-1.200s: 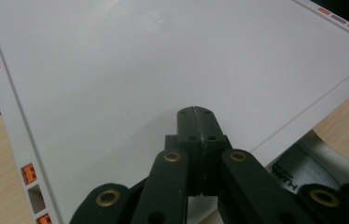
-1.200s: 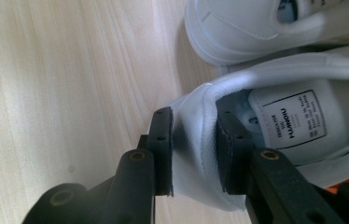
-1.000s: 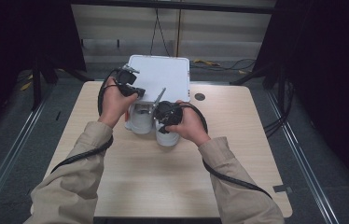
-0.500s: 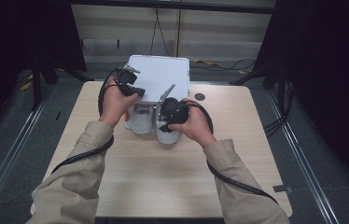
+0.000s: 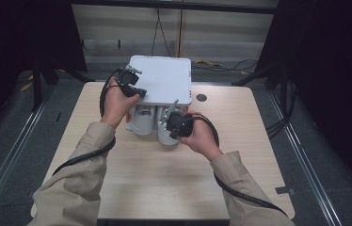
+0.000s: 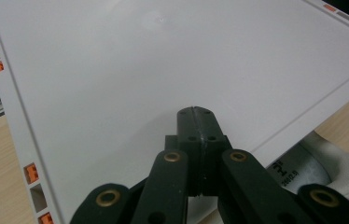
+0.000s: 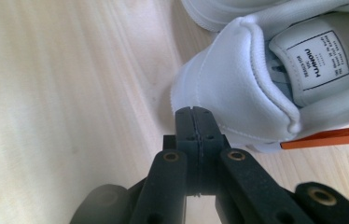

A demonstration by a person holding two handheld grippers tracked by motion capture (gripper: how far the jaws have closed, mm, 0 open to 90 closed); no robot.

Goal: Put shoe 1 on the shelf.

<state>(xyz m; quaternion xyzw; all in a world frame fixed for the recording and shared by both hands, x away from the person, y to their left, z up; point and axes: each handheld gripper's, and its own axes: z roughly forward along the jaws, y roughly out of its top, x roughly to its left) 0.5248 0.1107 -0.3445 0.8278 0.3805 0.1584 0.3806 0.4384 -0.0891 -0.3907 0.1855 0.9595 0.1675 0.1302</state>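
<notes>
My left tool (image 6: 194, 122) has its jaws pressed together with nothing between them, hovering over the flat white lid (image 5: 162, 80) near the table's (image 5: 240, 165) far edge. My right tool (image 7: 194, 122) has just been closing and now stands pressed together on nothing, its tip just beside the heel of the white shoe (image 7: 238, 88). That shoe pokes out from under the lid's near edge beside its pair, a printed label visible inside it.
</notes>
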